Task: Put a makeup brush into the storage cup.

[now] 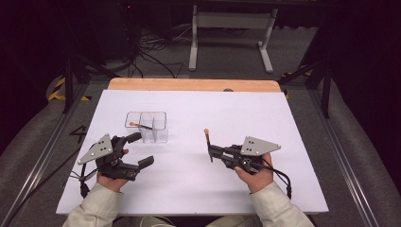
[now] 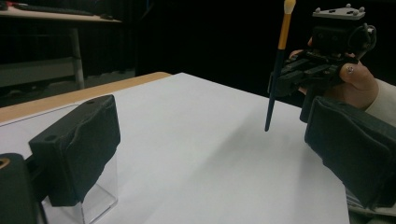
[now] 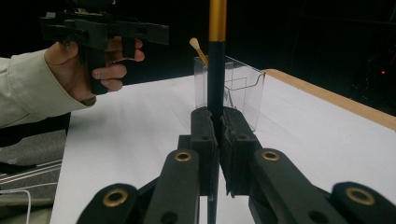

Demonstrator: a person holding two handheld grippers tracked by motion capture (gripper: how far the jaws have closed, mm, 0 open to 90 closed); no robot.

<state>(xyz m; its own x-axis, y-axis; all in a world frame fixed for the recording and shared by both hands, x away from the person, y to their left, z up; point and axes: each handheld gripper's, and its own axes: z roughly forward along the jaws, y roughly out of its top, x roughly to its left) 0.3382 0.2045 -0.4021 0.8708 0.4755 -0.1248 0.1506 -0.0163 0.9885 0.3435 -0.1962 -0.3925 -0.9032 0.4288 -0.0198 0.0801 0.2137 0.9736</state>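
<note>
A thin brush with a dark handle, an orange band and a pale tip (image 1: 207,139) stands upright in my right gripper (image 1: 211,152), whose jaws are shut on its lower handle. In the right gripper view the jaws (image 3: 217,140) pinch the brush (image 3: 217,70) at the middle. A clear plastic organizer (image 1: 161,127) with several compartments stands left of centre, and a second brush (image 1: 137,125) leans in its left compartment. My left gripper (image 1: 142,149) hovers just in front of the organizer with its jaws wide open and nothing between them (image 2: 215,154). From there the held brush (image 2: 279,65) shows upright.
A white sheet (image 1: 246,113) covers the table, with a wooden edge (image 1: 194,85) at the back. Dark floor, cables and a white frame stand (image 1: 231,28) lie beyond. The organizer's corner (image 2: 100,196) sits close to my left jaw.
</note>
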